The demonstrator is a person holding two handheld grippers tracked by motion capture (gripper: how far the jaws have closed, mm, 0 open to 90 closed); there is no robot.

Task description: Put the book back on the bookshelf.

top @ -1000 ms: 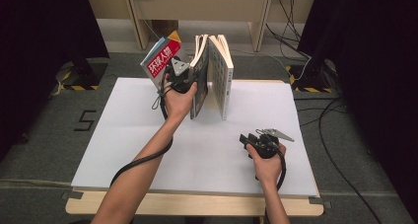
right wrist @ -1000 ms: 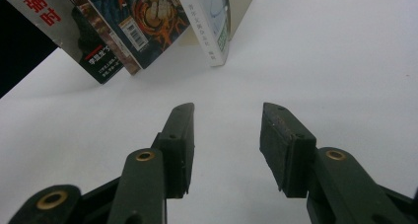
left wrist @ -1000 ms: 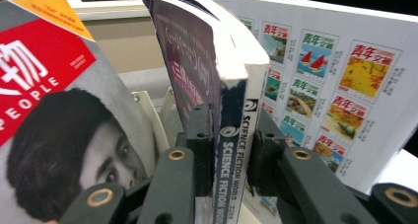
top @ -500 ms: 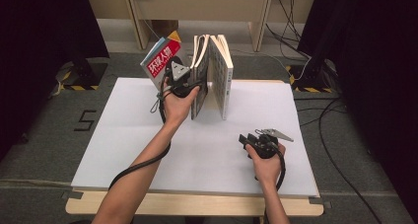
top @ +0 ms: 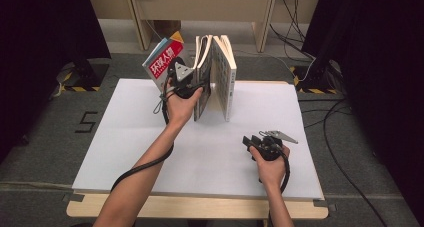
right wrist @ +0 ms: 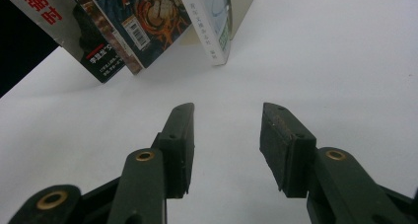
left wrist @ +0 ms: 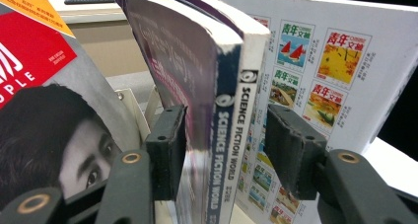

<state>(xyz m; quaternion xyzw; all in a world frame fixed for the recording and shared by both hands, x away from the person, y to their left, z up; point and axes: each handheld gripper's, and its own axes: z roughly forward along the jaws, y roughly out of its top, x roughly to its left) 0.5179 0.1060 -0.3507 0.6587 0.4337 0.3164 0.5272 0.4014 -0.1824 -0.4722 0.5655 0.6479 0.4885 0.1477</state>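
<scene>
Three books stand upright at the back of the white board (top: 150,152). A red-covered magazine (top: 162,62) leans at the left, a purple paperback (top: 202,89) is in the middle, and a white-backed book (top: 227,72) stands at the right. My left gripper (top: 200,87) straddles the paperback's spine (left wrist: 231,135). Its jaws have just been opening, then easing in slightly; the right pad (left wrist: 291,150) stands clear of the spine, so the left gripper (left wrist: 224,130) is open. My right gripper (top: 248,141) rests low near the front right, and in its own view the right gripper (right wrist: 226,130) is open with nothing between its fingers.
A cream metal book stand (left wrist: 130,105) shows behind the magazine (left wrist: 34,61). The lower edges of the books (right wrist: 148,21) lie ahead of the right gripper. Wooden furniture legs (top: 137,17) and cables (top: 300,22) are on the floor beyond the table.
The left gripper's jaws have spread apart around the paperback. Both hands have kept their places.
</scene>
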